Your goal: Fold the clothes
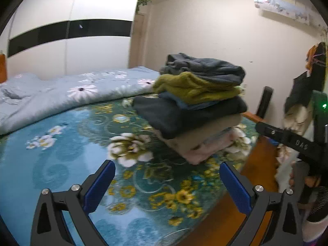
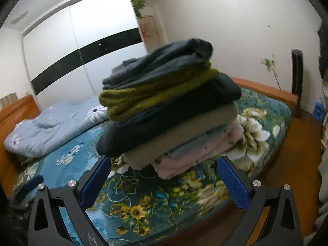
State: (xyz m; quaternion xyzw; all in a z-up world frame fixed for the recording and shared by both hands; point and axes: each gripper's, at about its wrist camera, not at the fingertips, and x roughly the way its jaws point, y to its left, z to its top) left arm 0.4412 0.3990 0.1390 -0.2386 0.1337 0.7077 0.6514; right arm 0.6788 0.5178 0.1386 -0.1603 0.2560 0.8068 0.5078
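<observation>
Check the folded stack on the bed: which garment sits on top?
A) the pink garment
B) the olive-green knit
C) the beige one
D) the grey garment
D: the grey garment crowns the stack, with the olive-green knit directly under it and the pink garment at the bottom.

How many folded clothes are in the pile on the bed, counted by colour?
Grey: 1
Olive green: 1
Blue, only an edge showing: 1
Dark navy: 1
Beige: 1
Light grey-blue, thin: 1
Pink: 1
Total: 7 visible layers
</observation>
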